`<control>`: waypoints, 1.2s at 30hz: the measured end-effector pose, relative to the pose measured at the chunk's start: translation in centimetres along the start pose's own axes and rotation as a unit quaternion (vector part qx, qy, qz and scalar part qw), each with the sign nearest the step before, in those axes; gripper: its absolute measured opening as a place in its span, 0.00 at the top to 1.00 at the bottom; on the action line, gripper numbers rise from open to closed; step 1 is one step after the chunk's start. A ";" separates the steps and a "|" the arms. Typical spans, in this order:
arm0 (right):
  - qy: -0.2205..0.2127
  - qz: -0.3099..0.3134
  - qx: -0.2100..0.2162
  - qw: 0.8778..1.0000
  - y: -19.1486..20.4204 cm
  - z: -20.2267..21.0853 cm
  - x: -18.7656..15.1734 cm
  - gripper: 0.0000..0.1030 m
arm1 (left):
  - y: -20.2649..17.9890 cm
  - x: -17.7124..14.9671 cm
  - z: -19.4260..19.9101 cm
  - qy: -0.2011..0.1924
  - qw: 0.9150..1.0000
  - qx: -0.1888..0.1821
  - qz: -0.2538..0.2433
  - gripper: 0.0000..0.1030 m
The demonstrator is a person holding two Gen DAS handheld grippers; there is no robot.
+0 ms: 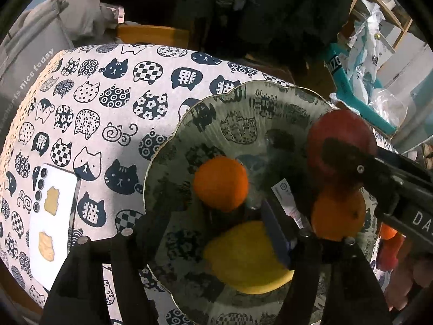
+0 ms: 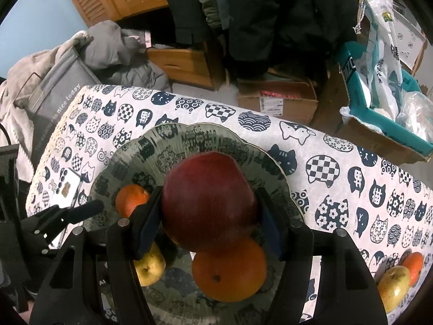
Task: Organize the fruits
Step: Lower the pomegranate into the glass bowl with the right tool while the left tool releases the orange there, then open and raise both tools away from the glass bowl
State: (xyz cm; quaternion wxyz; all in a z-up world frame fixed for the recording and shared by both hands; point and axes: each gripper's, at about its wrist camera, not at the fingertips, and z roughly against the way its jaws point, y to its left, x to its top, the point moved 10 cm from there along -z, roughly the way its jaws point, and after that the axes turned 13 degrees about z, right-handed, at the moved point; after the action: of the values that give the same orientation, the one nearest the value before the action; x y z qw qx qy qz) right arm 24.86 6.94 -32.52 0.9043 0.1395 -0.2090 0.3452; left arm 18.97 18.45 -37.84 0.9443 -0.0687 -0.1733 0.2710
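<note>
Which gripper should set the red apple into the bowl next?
Right. The right gripper already clamps the red apple directly above the glass bowl. The left gripper is open and empty, over the yellow fruit.

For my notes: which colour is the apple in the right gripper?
Dark red. The apple shows best in the right wrist view, between the right gripper fingers.

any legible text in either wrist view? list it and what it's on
"is nice today": grey fabric bin left of the table; words before it blurred.
"DA": right tool body, cut off by the frame edge.
"猫": cat prints on the tablecloth.
Teal box lettering: partly hidden, unclear.
Cardboard box label: too small.
</note>
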 end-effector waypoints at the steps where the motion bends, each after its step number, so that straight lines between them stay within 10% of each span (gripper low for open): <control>1: 0.001 0.000 0.000 1.000 0.1 -0.1 0.0 0.35 | -0.1 0.0 0.0 0.001 1.000 0.001 -0.001 0.29; 18: -0.017 -0.017 0.014 1.000 0.2 1.3 0.2 0.32 | -0.2 0.3 2.3 -0.023 1.000 0.000 0.003 0.23; 36: -0.080 0.004 -0.121 0.989 -3.4 13.7 -0.7 0.23 | -4.7 0.0 12.6 -0.118 0.991 -0.051 -0.033 0.21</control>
State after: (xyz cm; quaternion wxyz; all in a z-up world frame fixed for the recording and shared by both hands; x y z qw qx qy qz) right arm 22.84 -1.39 -21.26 0.8936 0.0551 -0.3216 0.3081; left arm 16.64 14.96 -25.10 0.9209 -0.0785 -0.2996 0.2368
